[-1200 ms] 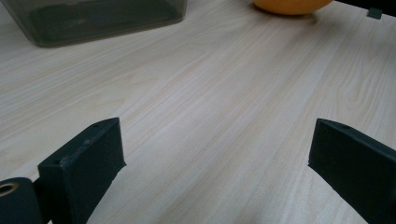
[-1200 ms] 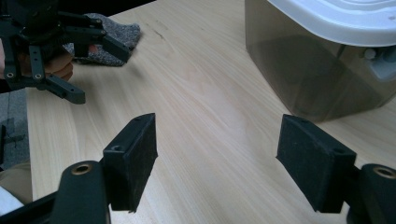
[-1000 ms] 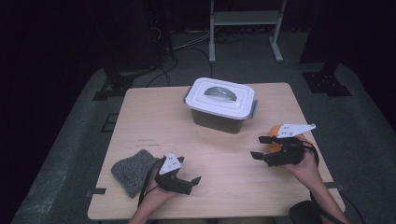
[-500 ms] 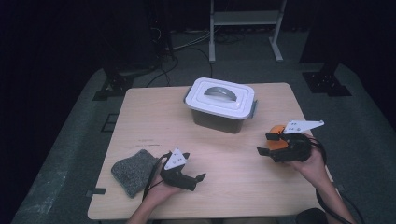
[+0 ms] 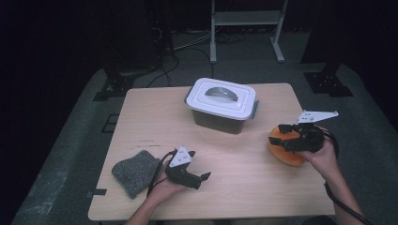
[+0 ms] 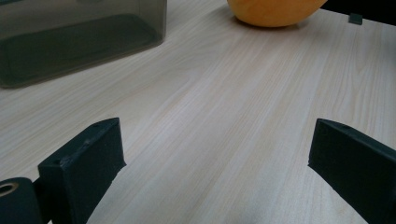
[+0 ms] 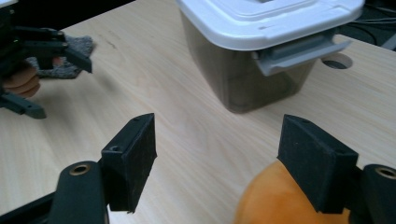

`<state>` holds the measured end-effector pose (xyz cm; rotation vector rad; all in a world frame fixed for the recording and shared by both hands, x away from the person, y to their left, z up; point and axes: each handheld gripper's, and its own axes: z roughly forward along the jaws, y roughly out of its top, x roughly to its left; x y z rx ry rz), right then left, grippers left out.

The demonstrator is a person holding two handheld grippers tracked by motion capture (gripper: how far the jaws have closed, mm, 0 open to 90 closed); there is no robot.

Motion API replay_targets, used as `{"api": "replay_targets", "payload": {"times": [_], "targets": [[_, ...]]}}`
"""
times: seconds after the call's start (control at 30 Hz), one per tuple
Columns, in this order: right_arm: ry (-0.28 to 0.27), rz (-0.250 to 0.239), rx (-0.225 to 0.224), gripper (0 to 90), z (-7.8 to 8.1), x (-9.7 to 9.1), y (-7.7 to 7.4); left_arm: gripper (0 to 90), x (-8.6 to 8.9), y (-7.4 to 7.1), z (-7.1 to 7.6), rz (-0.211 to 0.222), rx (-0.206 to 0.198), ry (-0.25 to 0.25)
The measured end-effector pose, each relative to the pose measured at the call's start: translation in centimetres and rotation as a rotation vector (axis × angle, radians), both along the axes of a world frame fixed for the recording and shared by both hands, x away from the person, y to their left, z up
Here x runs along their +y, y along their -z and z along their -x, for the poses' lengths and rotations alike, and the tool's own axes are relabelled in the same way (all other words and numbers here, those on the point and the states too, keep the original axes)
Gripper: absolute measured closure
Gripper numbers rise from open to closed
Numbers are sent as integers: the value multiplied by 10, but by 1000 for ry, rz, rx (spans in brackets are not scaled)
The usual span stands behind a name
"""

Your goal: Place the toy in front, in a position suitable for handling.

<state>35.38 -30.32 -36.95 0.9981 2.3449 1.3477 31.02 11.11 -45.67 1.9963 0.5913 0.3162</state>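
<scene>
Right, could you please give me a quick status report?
Both claws open, empty. Right claw over orange bowl, not gripping. Lidded box shut, path clear.

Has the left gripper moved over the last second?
Yes. In the high view the left gripper has slid toward the person's right, away from the grey cloth, which has stayed put near the table's front left corner. Its jaws stand open.

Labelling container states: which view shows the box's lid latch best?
The right gripper view: the grey latch sits close and sharp under the white lid of the box. The high view shows it as a small grey tab. The left gripper view gives the box's lower wall.
</scene>
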Motion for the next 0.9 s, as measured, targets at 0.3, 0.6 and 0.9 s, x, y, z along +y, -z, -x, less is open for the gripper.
{"api": "replay_targets", "payload": {"times": [0.3, 0.6, 0.9], "targets": [[57, 33, 9, 259, -21, -11, 5, 26, -3, -1, -3, 2, 1, 11], [139, 67, 31, 259, -31, -25, 18, 26, -3, -3, -5, 2, -5, 17], [204, 56, 73, 278, -31, -37, 40, 26, -6, -2, -7, 0, 1, 26]]}}
